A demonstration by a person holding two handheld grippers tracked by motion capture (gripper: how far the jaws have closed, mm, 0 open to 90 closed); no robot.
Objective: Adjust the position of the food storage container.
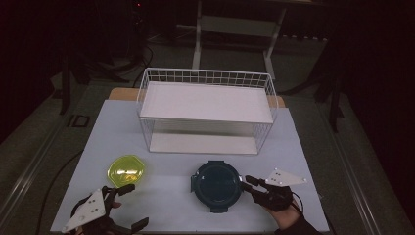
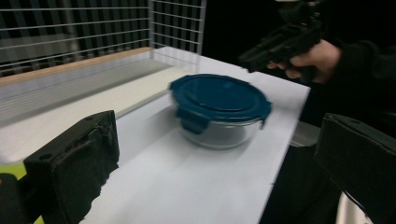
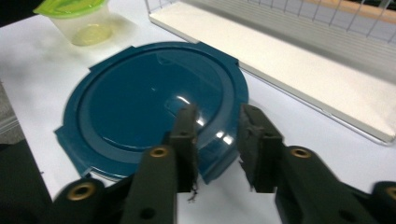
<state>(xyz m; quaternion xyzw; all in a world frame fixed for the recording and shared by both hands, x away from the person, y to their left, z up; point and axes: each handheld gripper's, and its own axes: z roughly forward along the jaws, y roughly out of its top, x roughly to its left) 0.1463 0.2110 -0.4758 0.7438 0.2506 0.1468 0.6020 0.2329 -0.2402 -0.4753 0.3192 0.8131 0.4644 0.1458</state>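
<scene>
Right gripper (image 1: 248, 184): held by a hand at the near right of the table. Its jaws are only a little apart, with a narrow gap between them, and they grip nothing. In the right gripper view the jaw tips (image 3: 215, 135) hover over the near edge of the lid, at one of its clip tabs; I cannot tell if they touch it.
Left gripper (image 1: 131, 205): at the near left corner of the table, jaws spread wide and empty. In the left gripper view its two black pads (image 2: 74, 158) stand far apart and frame the container.
Round container (image 1: 216, 185): a clear glass bowl (image 2: 217, 130) with a dark blue clip lid (image 3: 149, 102). It stands on the white table (image 1: 171, 205), near the front, right of the middle.
Green-lidded container (image 1: 126, 170): small, clear, with a yellow-green lid, standing to the left of the blue one, well apart from it.
Wire rack (image 1: 206, 110): white, with two shelves, behind both containers.
</scene>
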